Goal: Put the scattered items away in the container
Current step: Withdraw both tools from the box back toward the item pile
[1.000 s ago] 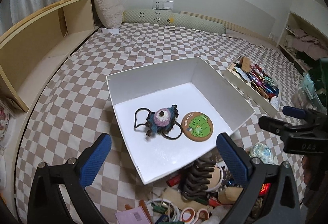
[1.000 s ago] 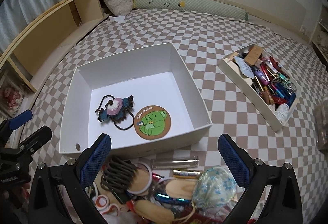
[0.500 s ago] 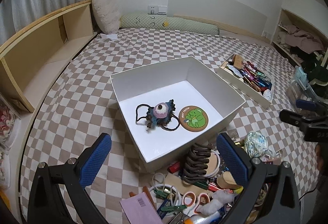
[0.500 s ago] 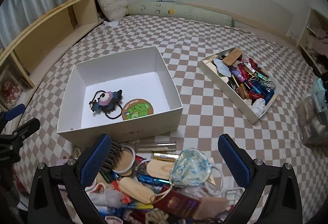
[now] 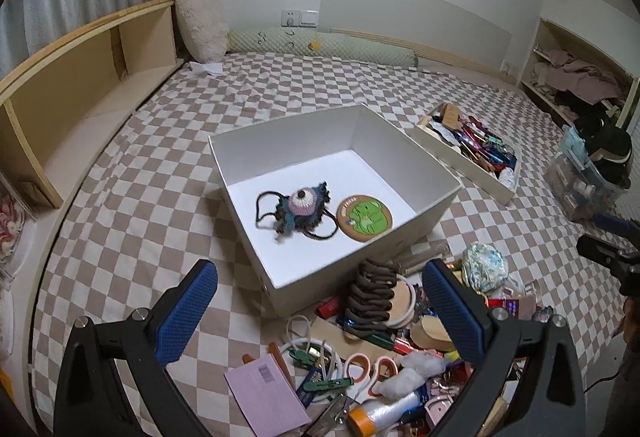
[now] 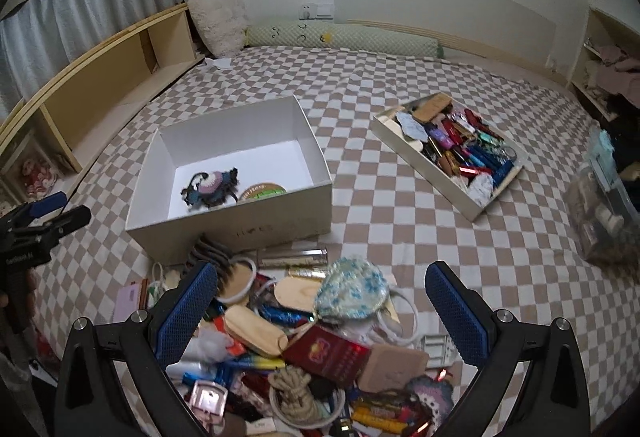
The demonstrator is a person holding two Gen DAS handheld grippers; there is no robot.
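Your pile of scattered items [image 6: 304,337] lies on the checkered bed cover [image 6: 400,237], just in front of the white box [image 5: 436,209], at the 6 o'clock side of it in both views. The box has only two things inside: a crocheted eye charm [image 5: 298,207] and a round green coaster [image 5: 366,217] touching it at its 3 o'clock.

Most things in the pile look light and small. The blue-and-white cloth pouch [image 6: 352,295] on top is soft and will fold under the pads, so you should pinch it at the middle of its bulk, not at the white cord. The brown claw hair clip [image 5: 370,297] is stiff plastic, I think; take it across its spine. The wooden oval pieces [image 6: 254,329] are hard and smooth and may slip. The red booklet [image 6: 332,355] is flat, so take it by an edge.

Your left gripper [image 5: 316,313] is wide open and holds nothing; it hovers above the 9 o'clock part of the pile, and the clip shows between its fingers. Your right gripper [image 6: 318,311] is also wide open and empty, and it frames the pouch without touching it.
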